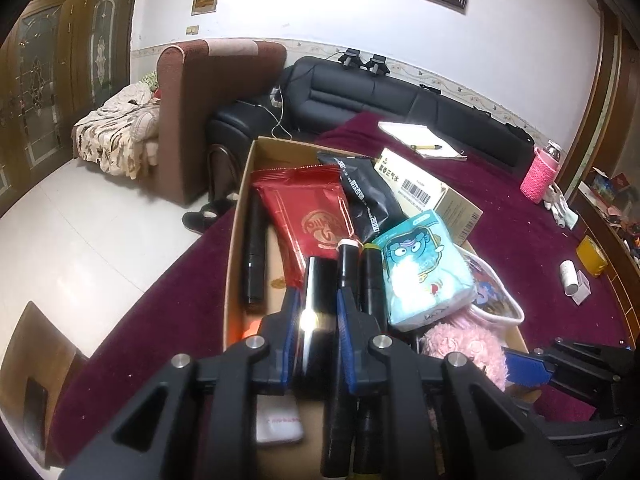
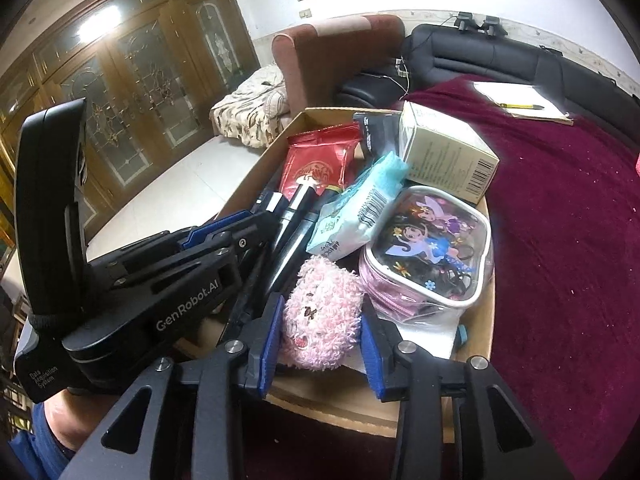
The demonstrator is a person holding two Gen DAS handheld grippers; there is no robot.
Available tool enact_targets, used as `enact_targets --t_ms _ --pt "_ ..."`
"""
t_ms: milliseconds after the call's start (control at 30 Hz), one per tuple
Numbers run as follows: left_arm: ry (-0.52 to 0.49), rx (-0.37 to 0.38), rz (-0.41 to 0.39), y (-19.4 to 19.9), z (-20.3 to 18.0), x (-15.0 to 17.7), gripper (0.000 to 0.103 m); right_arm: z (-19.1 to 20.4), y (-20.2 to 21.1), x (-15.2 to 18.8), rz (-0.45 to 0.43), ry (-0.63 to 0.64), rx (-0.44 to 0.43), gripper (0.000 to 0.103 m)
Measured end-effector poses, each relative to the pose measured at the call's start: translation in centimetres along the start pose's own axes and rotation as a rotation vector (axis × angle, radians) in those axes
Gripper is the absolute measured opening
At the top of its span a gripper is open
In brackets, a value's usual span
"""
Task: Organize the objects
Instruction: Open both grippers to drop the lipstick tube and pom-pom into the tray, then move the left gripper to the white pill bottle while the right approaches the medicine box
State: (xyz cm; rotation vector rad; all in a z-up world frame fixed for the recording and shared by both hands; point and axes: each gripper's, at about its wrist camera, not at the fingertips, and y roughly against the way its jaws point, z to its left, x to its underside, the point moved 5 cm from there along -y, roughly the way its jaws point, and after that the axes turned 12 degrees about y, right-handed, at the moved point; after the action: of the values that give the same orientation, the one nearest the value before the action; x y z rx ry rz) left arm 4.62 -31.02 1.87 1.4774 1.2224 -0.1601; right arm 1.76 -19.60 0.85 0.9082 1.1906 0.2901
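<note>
An open cardboard box (image 1: 240, 216) on the maroon cloth holds a red packet (image 1: 312, 216), a black packet (image 1: 366, 196), a teal tissue pack (image 1: 424, 268), a beige carton (image 1: 424, 192), a clear cartoon pouch (image 2: 432, 248), and black markers (image 1: 348, 268). My left gripper (image 1: 318, 298) is shut on a glossy black tube (image 1: 314, 320), low over the box's near left part. In the right wrist view a pink fluffy toy (image 2: 316, 304) lies in the box's near end between the blue pads of my right gripper (image 2: 323, 332). The toy looks unsqueezed, with the jaws standing just off its sides.
A notepad with a pen (image 1: 424, 140) lies at the table's far side. A pink-sleeved bottle (image 1: 540, 172), a yellow item (image 1: 592, 256) and a small white tube (image 1: 570, 276) stand to the right. A black sofa (image 1: 360, 88) and brown armchair (image 1: 208, 104) are behind.
</note>
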Motion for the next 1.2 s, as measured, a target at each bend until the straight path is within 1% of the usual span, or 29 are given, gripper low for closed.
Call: enact_targets --t_ms 67,167,267,300,367,467,533,667,767,833,900,1033,1100,1167,1200 --pt "0.005 0.002 0.002 0.1 0.0 0.0 0.021 -0.1 0.1 0.1 0.003 -0.006 0.001 0.047" --pt "0.006 0.001 -0.003 0.2 -0.1 -0.1 0.024 0.1 0.4 0.2 0.004 0.0 0.0 0.05" --pt "0.006 -0.001 -0.008 0.5 -0.2 -0.2 0.028 0.1 1.0 0.2 -0.008 0.004 0.009 0.056" --pt "0.009 -0.001 -0.009 0.6 -0.2 -0.2 0.031 0.2 1.3 0.2 -0.015 0.003 0.008 0.056" --pt "0.012 -0.001 -0.015 0.7 -0.3 -0.4 0.033 0.1 1.7 0.3 -0.021 -0.002 0.008 0.058" --pt "0.015 -0.003 -0.022 1.0 -0.3 -0.5 0.035 -0.2 2.6 0.6 -0.037 -0.016 0.006 0.059" --pt "0.016 0.0 -0.024 1.2 -0.4 -0.5 0.039 -0.7 3.2 0.8 -0.049 -0.034 0.004 0.059" --pt "0.005 0.009 -0.027 1.8 -1.2 -0.4 0.042 -2.5 5.4 1.7 -0.086 -0.09 0.022 0.059" --pt "-0.018 0.03 -0.036 2.5 -2.5 -0.2 0.047 -5.4 7.4 2.8 -0.113 -0.154 0.059 0.059" --pt "-0.042 0.045 -0.047 2.9 -3.8 0.0 0.053 -7.8 8.7 3.6 -0.121 -0.209 0.093 0.059" --pt "-0.067 0.053 -0.049 3.0 -4.9 0.3 0.056 -10.5 10.1 4.7 -0.133 -0.277 0.123 0.059" --pt "-0.109 0.067 -0.041 3.0 -7.1 0.9 0.056 -16.2 13.0 7.3 -0.142 -0.417 0.204 0.059" --pt "-0.126 0.077 -0.035 3.1 -8.2 1.4 0.057 -19.4 14.6 8.9 -0.142 -0.512 0.248 0.059" --pt "-0.146 0.096 -0.032 3.3 -9.4 1.9 0.057 -22.7 16.4 10.7 -0.143 -0.603 0.316 0.067" --pt "-0.16 0.107 -0.029 3.4 -10.2 2.3 0.057 -23.9 17.1 11.4 -0.145 -0.636 0.342 0.067"
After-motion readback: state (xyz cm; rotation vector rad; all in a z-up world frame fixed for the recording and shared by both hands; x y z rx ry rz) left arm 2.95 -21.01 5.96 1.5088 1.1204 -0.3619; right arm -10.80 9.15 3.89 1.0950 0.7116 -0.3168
